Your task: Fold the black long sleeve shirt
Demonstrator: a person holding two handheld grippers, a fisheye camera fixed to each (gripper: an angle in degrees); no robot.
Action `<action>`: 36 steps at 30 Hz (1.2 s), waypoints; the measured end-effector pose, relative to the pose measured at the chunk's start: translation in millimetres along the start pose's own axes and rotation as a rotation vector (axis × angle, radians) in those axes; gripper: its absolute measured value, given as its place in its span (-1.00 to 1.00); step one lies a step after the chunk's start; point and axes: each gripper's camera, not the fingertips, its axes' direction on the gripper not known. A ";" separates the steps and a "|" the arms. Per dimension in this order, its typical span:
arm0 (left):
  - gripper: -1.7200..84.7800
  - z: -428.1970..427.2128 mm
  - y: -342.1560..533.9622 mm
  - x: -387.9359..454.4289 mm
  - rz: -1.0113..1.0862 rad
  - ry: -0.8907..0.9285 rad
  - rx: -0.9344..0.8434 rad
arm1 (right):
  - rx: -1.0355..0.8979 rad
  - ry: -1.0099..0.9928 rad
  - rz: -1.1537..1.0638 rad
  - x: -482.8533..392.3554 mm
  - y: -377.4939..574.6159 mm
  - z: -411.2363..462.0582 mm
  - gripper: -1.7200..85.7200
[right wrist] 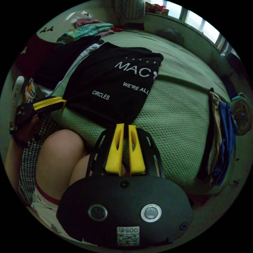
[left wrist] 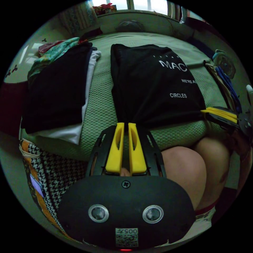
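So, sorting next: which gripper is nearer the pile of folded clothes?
Left. The left gripper holds the black shirt's near corner beside the pile of folded clothes; the right gripper grips the far corner.

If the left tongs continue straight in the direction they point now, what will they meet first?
The left tongs already grip the near edge of the black shirt on the green bed cover. Going straight on, they would likely just push into that shirt, bunching it; depth is uncertain.

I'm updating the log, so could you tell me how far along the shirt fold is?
Done: the black shirt lies on the green bed as a narrowed panel. In hand: the left gripper and right gripper each pinch its near hem. Left: fold it over.
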 end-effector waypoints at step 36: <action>-0.75 -4.7 5.7 53.5 -0.150 0.246 0.018 | 0.304 0.019 0.087 100.2 61.2 -83.0 -0.97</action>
